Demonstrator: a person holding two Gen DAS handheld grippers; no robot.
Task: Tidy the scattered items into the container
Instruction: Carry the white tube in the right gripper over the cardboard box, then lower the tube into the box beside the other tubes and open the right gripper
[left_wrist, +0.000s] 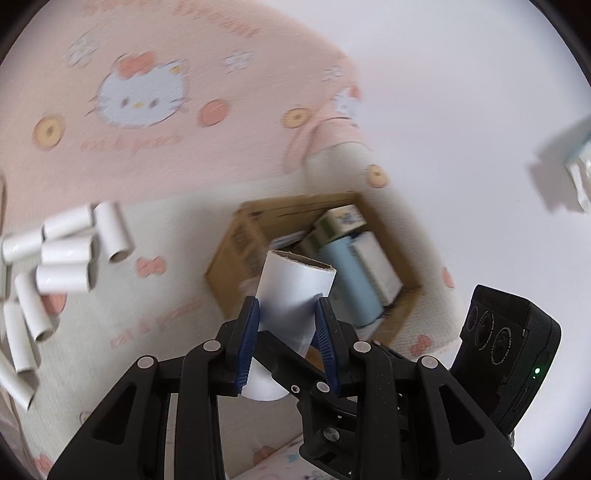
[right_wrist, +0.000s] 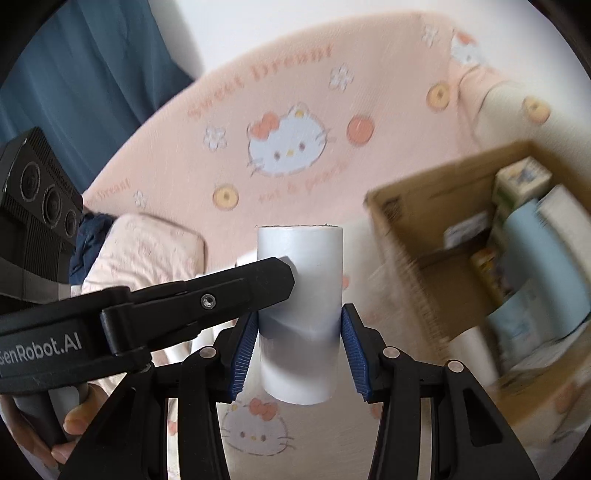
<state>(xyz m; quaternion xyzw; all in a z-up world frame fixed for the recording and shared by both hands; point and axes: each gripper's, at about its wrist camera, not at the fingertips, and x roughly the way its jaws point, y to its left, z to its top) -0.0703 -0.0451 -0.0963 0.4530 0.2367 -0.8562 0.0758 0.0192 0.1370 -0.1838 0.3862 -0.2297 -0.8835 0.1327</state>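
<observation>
My left gripper (left_wrist: 289, 302) is shut on a white cardboard tube (left_wrist: 295, 284), tilted, above the near edge of an open cardboard box (left_wrist: 236, 251). Several more white tubes (left_wrist: 66, 254) lie scattered on the bed at the left. My right gripper (right_wrist: 300, 314) is shut on another white tube (right_wrist: 300, 280), held upright, left of the box (right_wrist: 402, 221). The left gripper (right_wrist: 286, 275) crosses in from the left, its tip in front of that tube. A hand (right_wrist: 74, 421) holds its handle.
The box holds a light blue roll (left_wrist: 351, 280) and small cartons (left_wrist: 340, 218). A pink cat-print blanket (left_wrist: 184, 147) covers the bed. A pillow (right_wrist: 147, 243) and blue curtain (right_wrist: 92, 74) are at the left. A black camera unit (left_wrist: 506, 354) sits at the right.
</observation>
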